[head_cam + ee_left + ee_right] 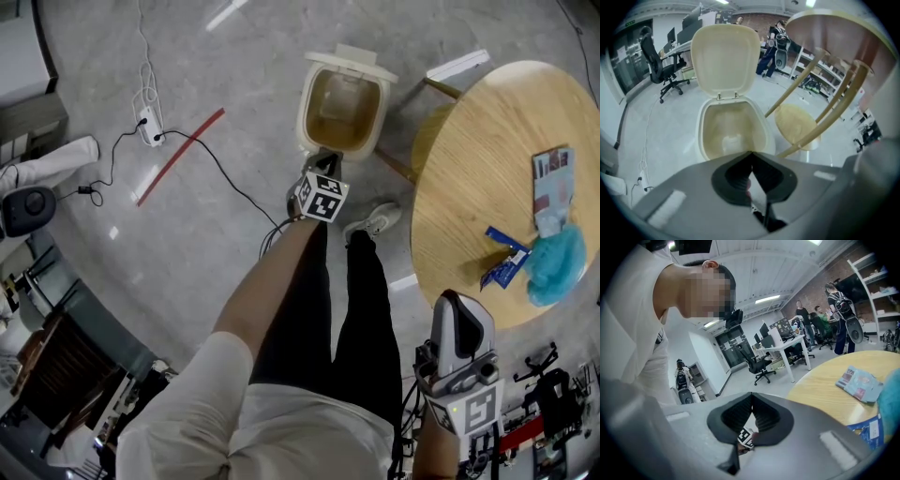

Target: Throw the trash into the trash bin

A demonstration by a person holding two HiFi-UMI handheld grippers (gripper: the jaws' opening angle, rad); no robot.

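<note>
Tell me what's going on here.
A person is clearing trash off a round table into a bin, with a gripper in each hand. The left gripper points at the open bin, jaws together, nothing visible between them. The right gripper is shut and empty by the table's edge. A blue wrapper, a fluffy blue thing and a packet lie on the table.

Head view steeply down; trash bin (304,117) shared with left gripper view, table (469,159) with right
</note>
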